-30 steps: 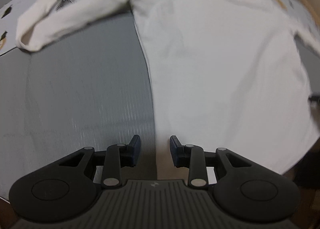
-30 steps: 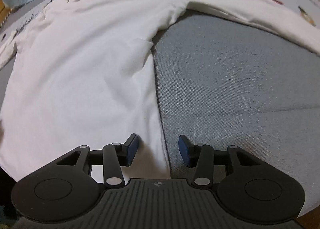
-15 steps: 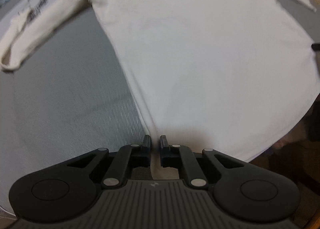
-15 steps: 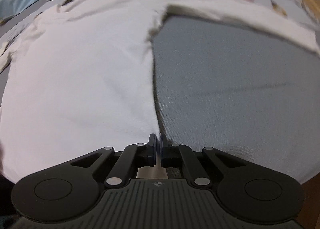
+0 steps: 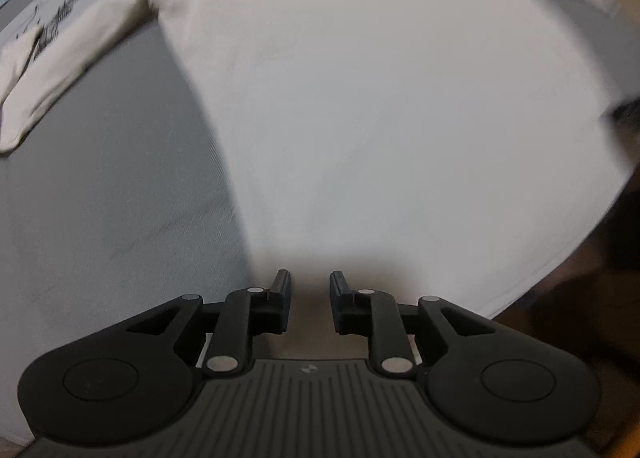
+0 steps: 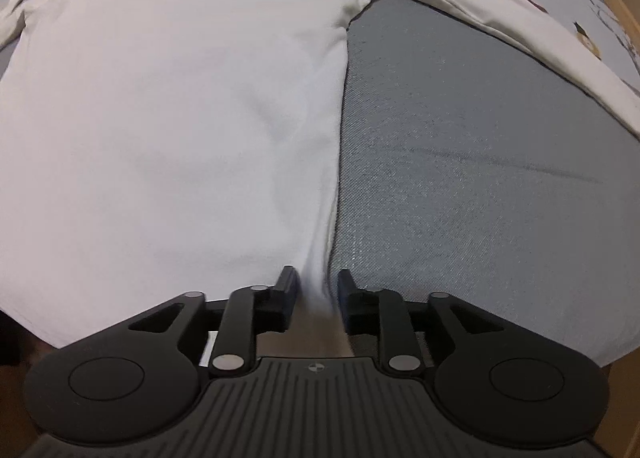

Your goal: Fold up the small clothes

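Note:
A white long-sleeved shirt [image 5: 380, 98] lies flat on a grey cloth surface [image 5: 100, 198], hem toward me. My left gripper [image 5: 306, 284] is open at the shirt's lower left hem corner, jaws apart with nothing clamped. In the right wrist view the same shirt [image 6: 160, 118] fills the left half. My right gripper [image 6: 318, 284] is open at the lower right hem corner, and a bunched bit of hem stands between the parted jaws. One sleeve [image 5: 60, 58] reaches to the far left, the other sleeve [image 6: 520, 18] to the far right.
A printed sheet with drawings [image 5: 68, 6] lies beyond the left sleeve, and printed patterns [image 6: 580, 30] show beyond the right sleeve. The grey surface [image 6: 480, 158] ends at a near edge just under both grippers. A dark object [image 5: 628, 114] sits at the shirt's right edge.
Both grippers were open a second ago, closed to nearly shut on the hem corners half a second ago, and now stand open again. The view is blurred from motion.

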Demonstrator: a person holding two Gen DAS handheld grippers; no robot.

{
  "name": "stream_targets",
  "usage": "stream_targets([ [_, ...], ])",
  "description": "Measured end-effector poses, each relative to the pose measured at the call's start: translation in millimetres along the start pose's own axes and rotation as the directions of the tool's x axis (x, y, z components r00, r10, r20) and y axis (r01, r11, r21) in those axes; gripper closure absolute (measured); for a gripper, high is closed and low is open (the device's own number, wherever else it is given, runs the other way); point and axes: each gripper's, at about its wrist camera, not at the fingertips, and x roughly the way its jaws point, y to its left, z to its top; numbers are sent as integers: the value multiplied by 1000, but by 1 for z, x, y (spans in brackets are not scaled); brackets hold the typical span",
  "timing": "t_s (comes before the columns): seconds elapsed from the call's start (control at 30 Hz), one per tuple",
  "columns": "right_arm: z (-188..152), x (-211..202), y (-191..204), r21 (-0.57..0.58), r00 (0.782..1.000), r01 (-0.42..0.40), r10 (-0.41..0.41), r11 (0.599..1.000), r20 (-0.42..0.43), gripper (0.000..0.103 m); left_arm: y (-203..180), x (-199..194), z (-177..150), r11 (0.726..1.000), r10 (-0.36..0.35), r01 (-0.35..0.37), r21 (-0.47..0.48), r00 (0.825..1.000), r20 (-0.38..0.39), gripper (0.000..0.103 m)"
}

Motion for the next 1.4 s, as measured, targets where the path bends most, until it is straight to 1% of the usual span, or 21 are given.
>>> stream_targets([
  [0.07,4,-7,-6,43,999,17,-18,999,29,72,-3,-4,4,1000,-2,2,22,1000,25,80],
  [0.13,12,-24,-9,90,993,9,-20,996,119,72,3,-22,9,999,-17,20,-29,994,105,79],
  [0.2,23,-49,-8,113,971,-28,0,993,241,70,15,-43,14,995,-11,32,-99,978,208,73],
  [0.33,51,-93,-5,143,898,-119,45,983,438,64,34,-82,30,976,93,-12,-219,926,365,70],
  [0.37,60,-102,-3,148,877,-152,65,977,476,61,42,-89,39,970,110,-11,-244,912,396,64],
  [0.4,70,-109,-1,148,858,-184,85,972,506,60,48,-96,47,962,127,-6,-275,895,427,60],
  [0.5,97,-124,6,128,812,-243,129,962,569,60,68,-110,71,938,193,-10,-346,844,500,53],
  [0.6,131,-131,20,93,758,-270,152,958,634,60,92,-113,96,914,271,-46,-402,808,523,47],
  [0.67,150,-136,31,57,717,-282,171,958,676,59,110,-109,106,901,296,-56,-430,804,516,46],
  [0.73,174,-131,44,14,696,-284,196,959,691,57,134,-96,116,878,336,-83,-471,808,484,46],
  [0.8,192,-127,56,-10,691,-273,204,962,693,57,159,-88,120,850,361,-85,-520,813,457,46],
  [0.9,213,-108,64,-31,681,-321,253,947,687,57,202,-72,124,798,391,-74,-598,819,420,46],
  [0.93,215,-101,66,-21,688,-331,257,943,678,57,214,-67,123,783,404,-80,-617,820,407,47],
  [1.0,221,-86,69,45,734,-340,235,939,637,57,235,-57,123,761,426,-98,-642,821,380,50],
  [1.03,225,-78,69,80,754,-359,239,930,612,57,244,-53,126,758,432,-104,-644,820,375,51],
  [1.07,225,-73,71,97,765,-376,250,922,593,57,252,-49,127,755,439,-111,-646,818,372,52],
  [1.13,227,-61,74,95,780,-385,269,918,566,58,266,-41,136,747,456,-123,-653,810,370,52],
  [1.2,230,-51,79,84,796,-360,260,929,547,60,275,-34,146,740,475,-133,-660,798,371,52],
  [1.27,235,-46,81,86,805,-361,264,928,531,60,284,-25,157,738,490,-145,-659,787,375,52],
  [1.33,238,-42,79,108,814,-386,284,916,507,60,290,-14,168,742,488,-151,-653,790,371,51],
  [1.4,240,-40,78,110,809,-415,311,903,498,60,298,-1,179,744,479,-159,-649,804,353,51],
])
